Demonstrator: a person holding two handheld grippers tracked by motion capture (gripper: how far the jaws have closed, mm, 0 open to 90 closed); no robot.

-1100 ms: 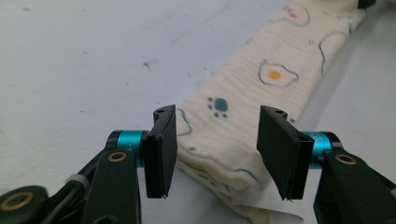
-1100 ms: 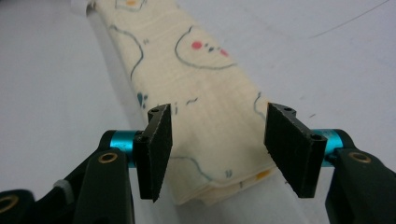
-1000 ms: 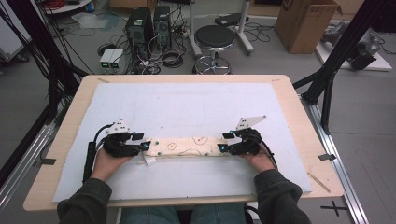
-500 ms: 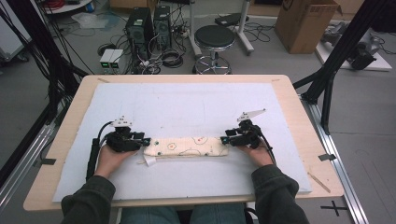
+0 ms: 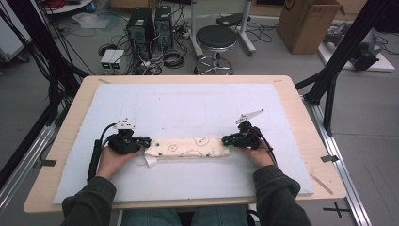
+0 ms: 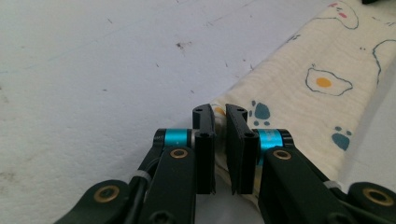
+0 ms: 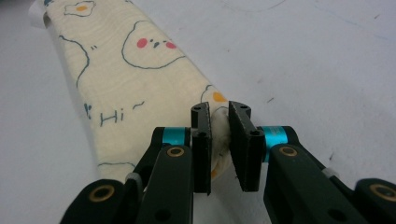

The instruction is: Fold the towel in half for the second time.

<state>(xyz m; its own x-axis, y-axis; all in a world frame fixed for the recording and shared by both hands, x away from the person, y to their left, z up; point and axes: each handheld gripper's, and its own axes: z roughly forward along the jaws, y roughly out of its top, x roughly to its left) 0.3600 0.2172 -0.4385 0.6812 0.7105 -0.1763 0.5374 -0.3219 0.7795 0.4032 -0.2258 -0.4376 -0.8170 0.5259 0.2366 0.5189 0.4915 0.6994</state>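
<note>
A cream cloth (image 5: 190,147) printed with bears and fried eggs lies folded into a long strip on the white mat. My left gripper (image 5: 147,141) is at its left end and my right gripper (image 5: 226,140) at its right end. In the left gripper view the jaws (image 6: 220,112) have just been closing and pinch a corner of the cloth (image 6: 322,84). The right gripper's jaws (image 7: 219,109) have likewise just been closing, with the cloth's (image 7: 135,79) near corner bunched between the pads.
The white mat (image 5: 188,103) covers most of the wooden table (image 5: 301,117). A small white tag (image 5: 149,161) sticks out under the cloth's left end. Beyond the far edge stand a stool (image 5: 216,37), computer towers (image 5: 150,23) and a cardboard box (image 5: 306,23).
Both grippers' jaws have narrowed onto the cloth's two ends. The hands have stayed almost in place and the cloth lies where it was.
</note>
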